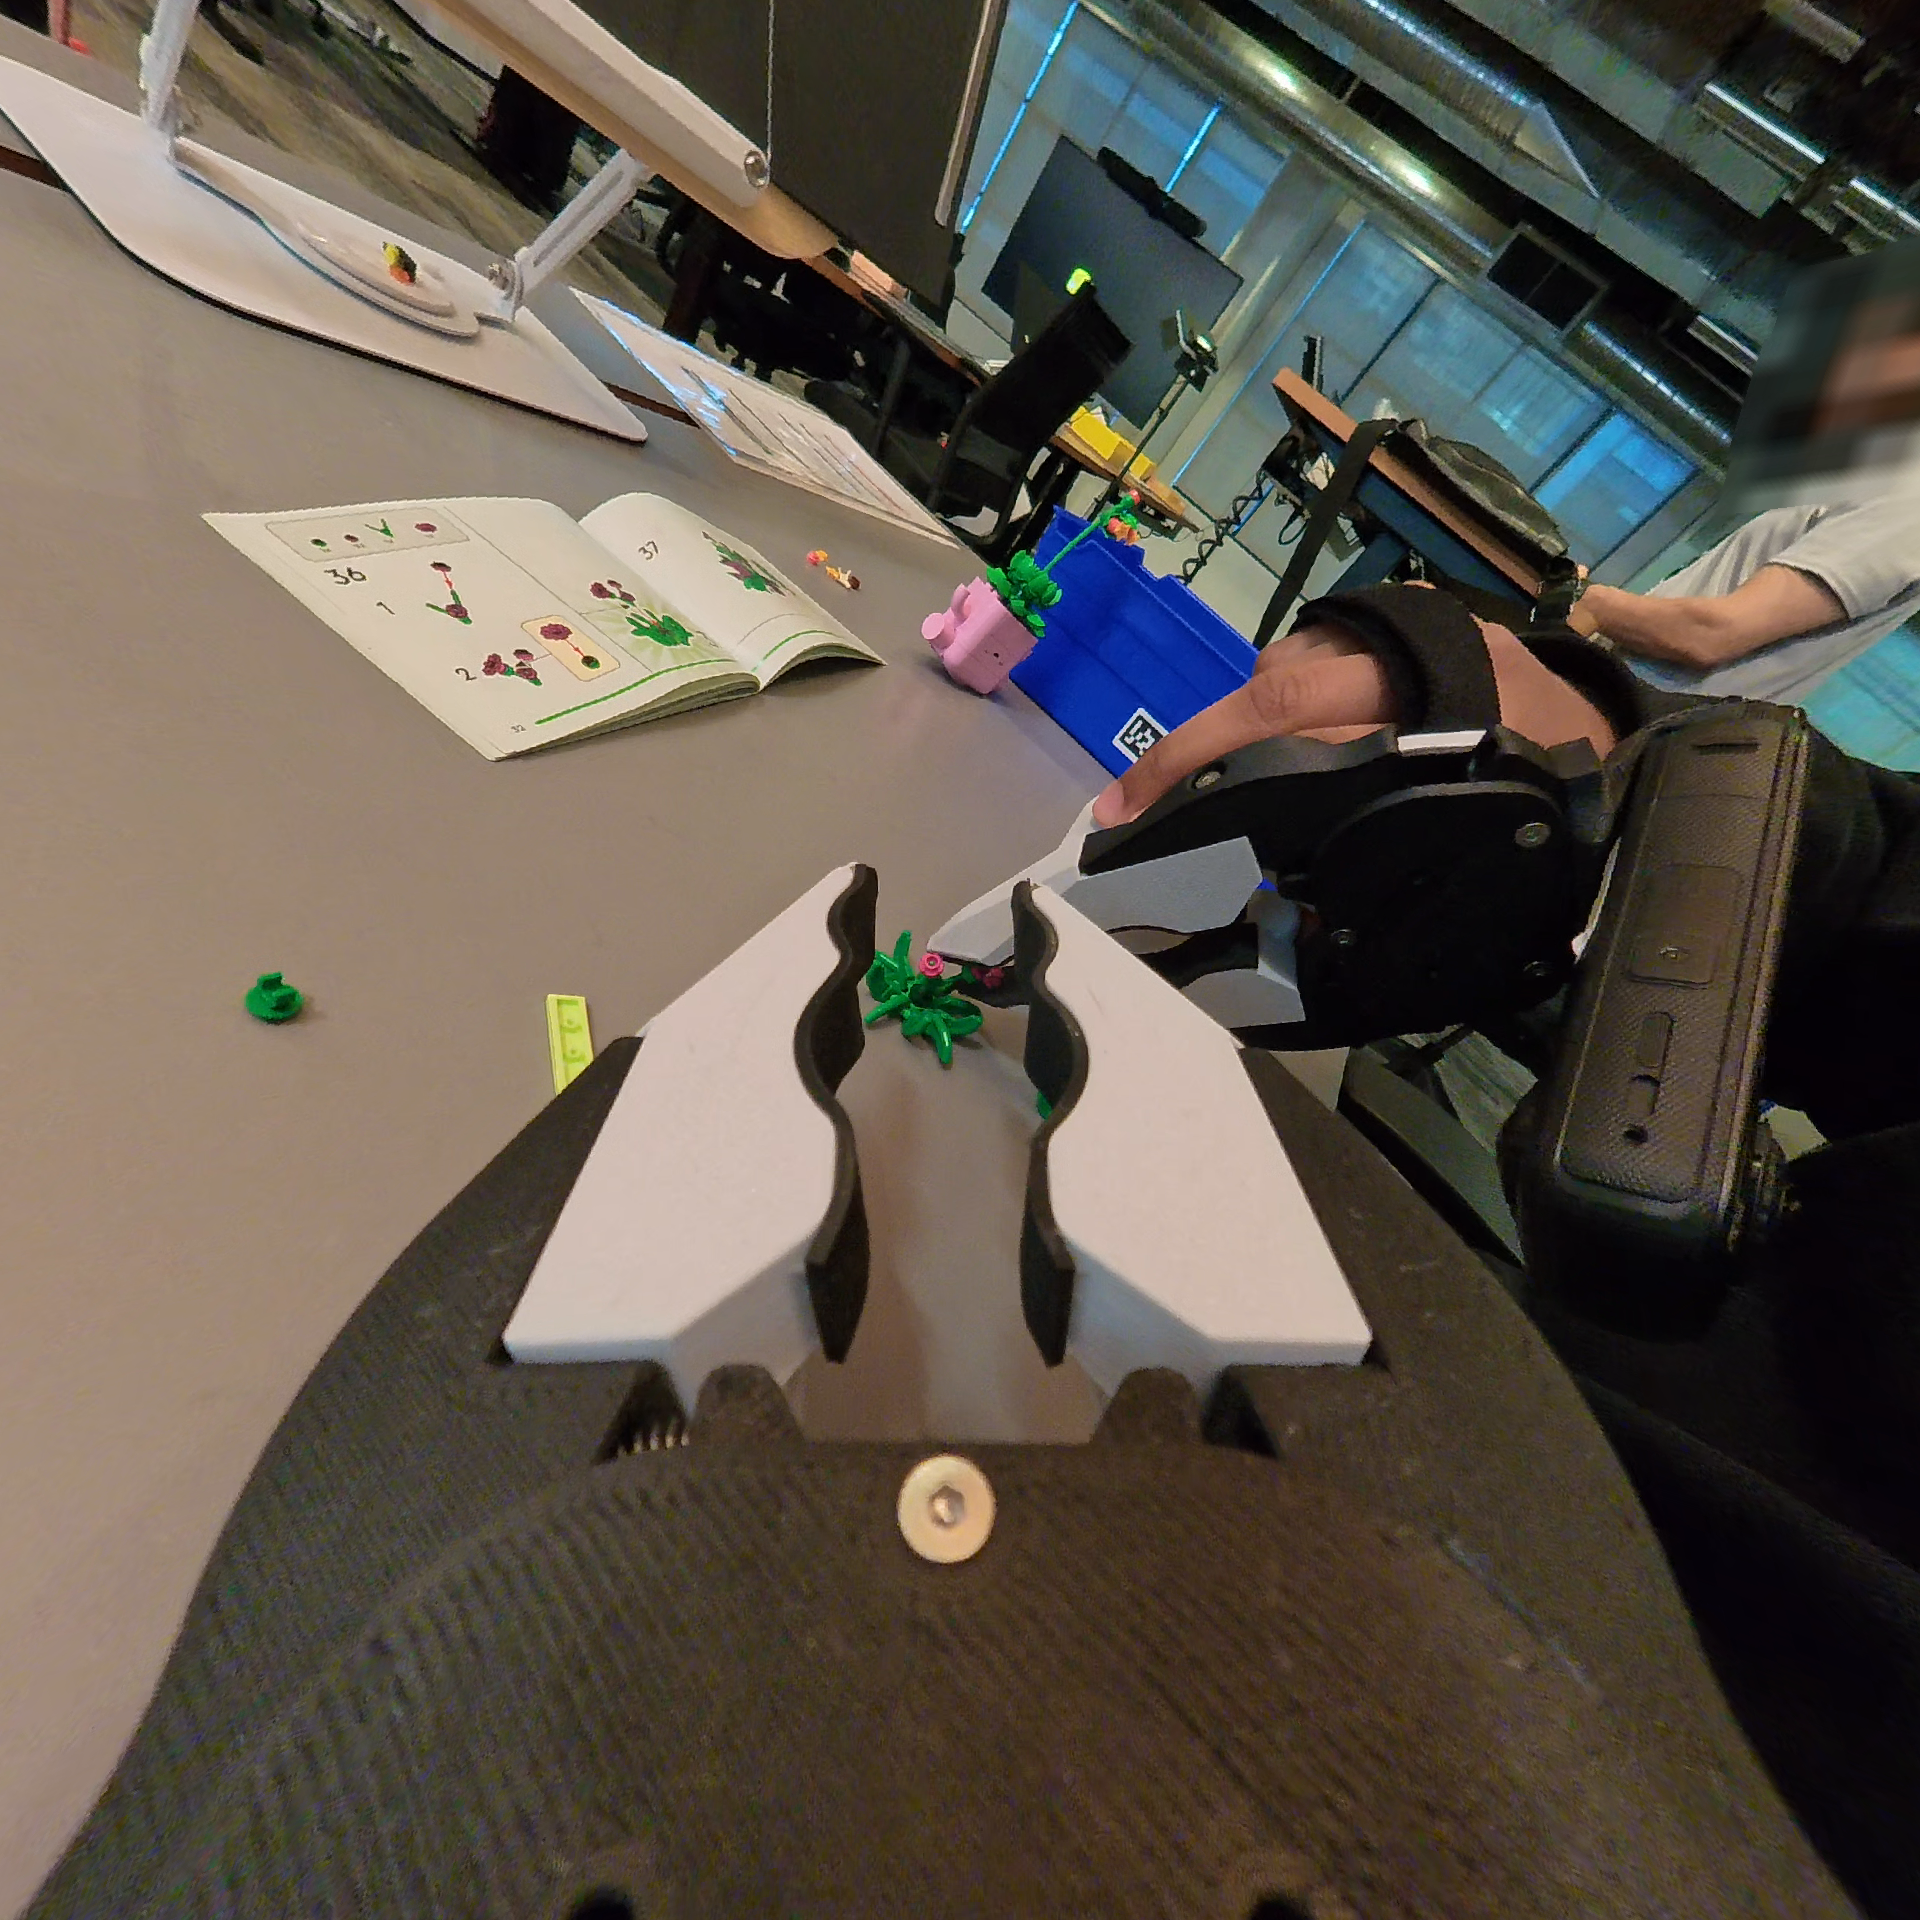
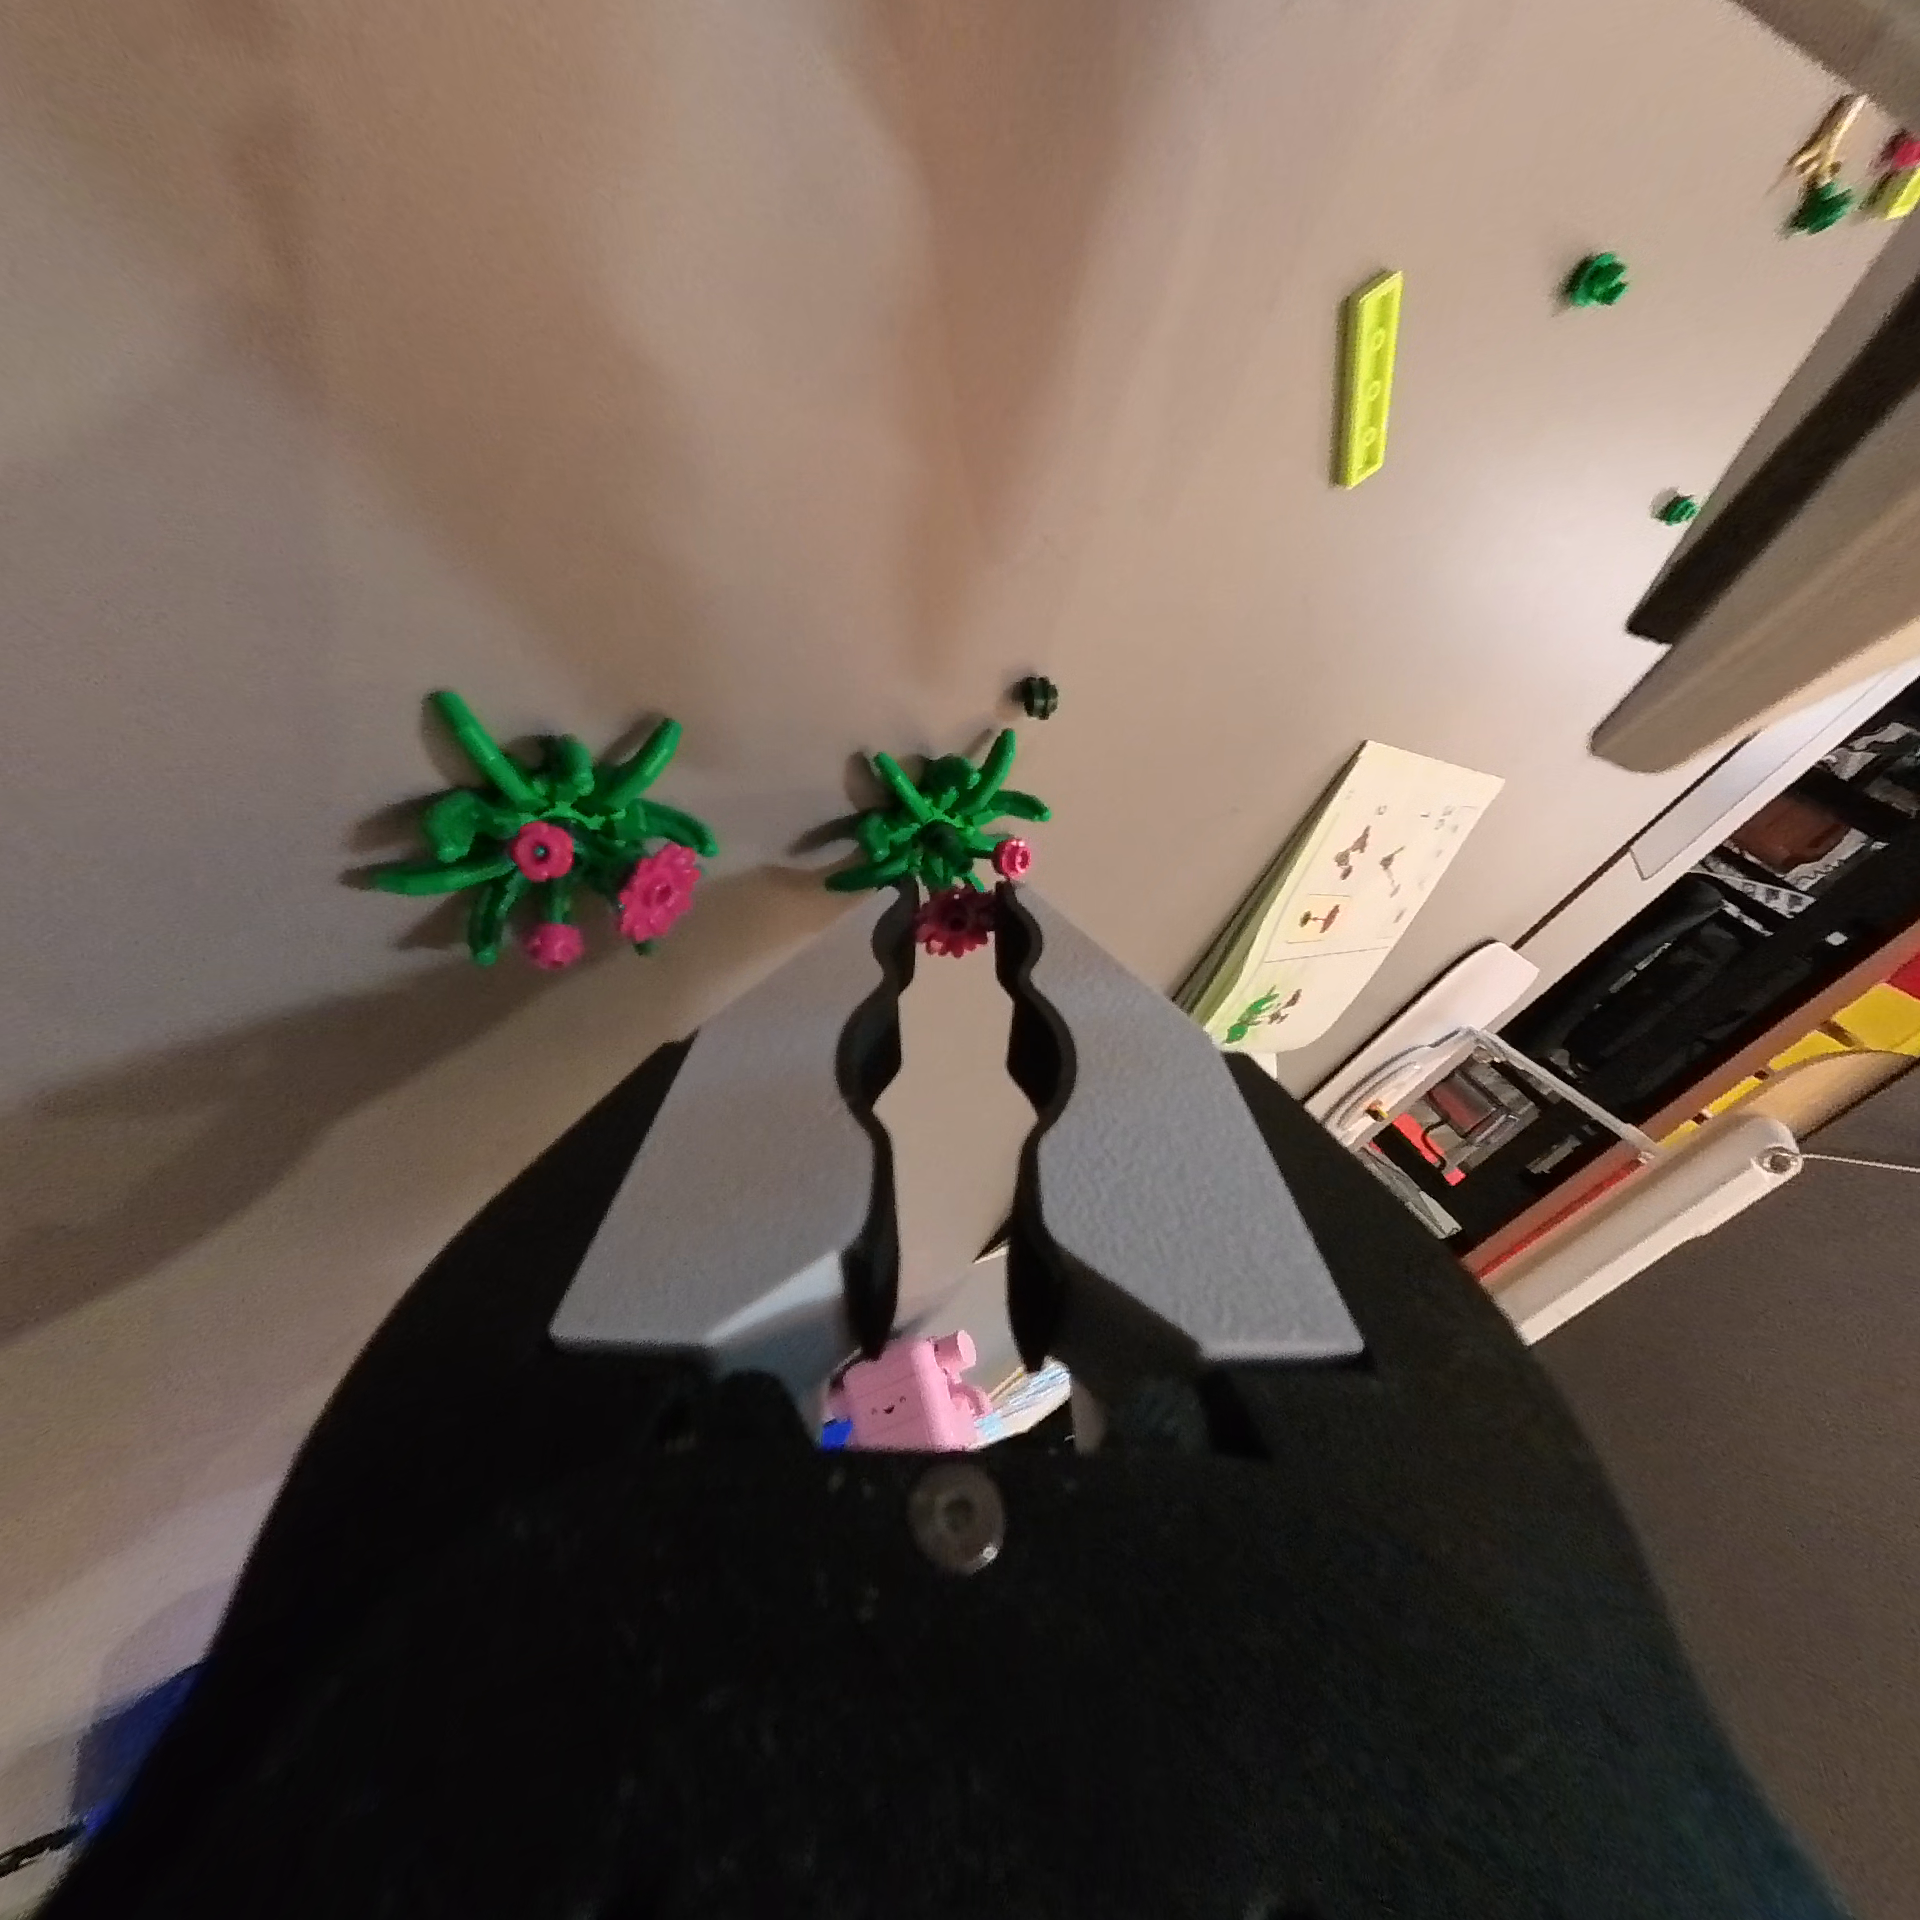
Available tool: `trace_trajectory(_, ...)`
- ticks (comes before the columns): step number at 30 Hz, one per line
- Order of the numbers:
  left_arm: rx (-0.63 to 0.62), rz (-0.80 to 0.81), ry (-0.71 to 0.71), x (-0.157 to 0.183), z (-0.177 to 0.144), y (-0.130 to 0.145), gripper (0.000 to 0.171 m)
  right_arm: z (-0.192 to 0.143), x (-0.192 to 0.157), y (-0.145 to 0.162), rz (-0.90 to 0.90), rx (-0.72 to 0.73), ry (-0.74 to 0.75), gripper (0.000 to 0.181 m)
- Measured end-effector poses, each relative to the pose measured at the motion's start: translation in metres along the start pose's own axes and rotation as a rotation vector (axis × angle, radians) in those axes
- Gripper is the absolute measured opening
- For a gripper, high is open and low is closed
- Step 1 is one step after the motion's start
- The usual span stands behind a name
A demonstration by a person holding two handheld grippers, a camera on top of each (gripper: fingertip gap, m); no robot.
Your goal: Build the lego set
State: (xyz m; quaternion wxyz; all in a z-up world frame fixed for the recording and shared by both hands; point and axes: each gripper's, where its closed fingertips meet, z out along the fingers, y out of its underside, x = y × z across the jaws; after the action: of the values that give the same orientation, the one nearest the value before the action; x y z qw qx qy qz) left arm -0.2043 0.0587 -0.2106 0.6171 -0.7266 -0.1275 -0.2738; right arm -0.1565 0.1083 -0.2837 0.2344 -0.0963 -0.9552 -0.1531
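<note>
A green leaf cluster [image 2: 935, 821] with a small pink flower [image 2: 1013, 854] lies on the grey table [image 1: 312, 831]. My right gripper [image 2: 948, 906] is shut on a dark red flower [image 2: 954, 923] and holds it against the cluster's near edge. A second leaf cluster [image 2: 551, 842] with three pink flowers lies to its left. In the left wrist view my left gripper [image 1: 943, 899] is open and empty, its tips just short of the leaf cluster [image 1: 925, 1003]. The right gripper [image 1: 987, 951] reaches in from the right, partly hidden behind my left gripper's right finger.
An open instruction booklet [image 1: 540, 613], a pink pot with a green plant [image 1: 982, 634] and a blue bin [image 1: 1122, 644] lie farther back. A lime plate [image 1: 569, 1039] and a green round piece [image 1: 273, 1000] lie to the left. A person's arm [image 1: 1714, 603] rests at the right. There is about 10 cm between the tips of the two grippers.
</note>
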Motion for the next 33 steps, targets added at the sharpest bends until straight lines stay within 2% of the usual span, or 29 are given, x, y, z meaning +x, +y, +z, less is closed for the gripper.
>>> trace_trajectory(26, -0.012, -0.002, 0.001, 0.000, 0.002, 0.003, 0.024, 0.000, -0.001, 0.001, 0.011, 0.006, 0.017, 0.013)
trace_trajectory(30, -0.019, -0.001, 0.002, 0.000, 0.003, 0.004, 0.024, -0.007, 0.000, 0.005, 0.106, 0.015, -0.016, 0.033)
trace_trajectory(33, -0.030, 0.008, 0.000, 0.002, 0.005, 0.006, 0.024, -0.017, 0.002, 0.009, 0.166, 0.050, 0.001, 0.031)
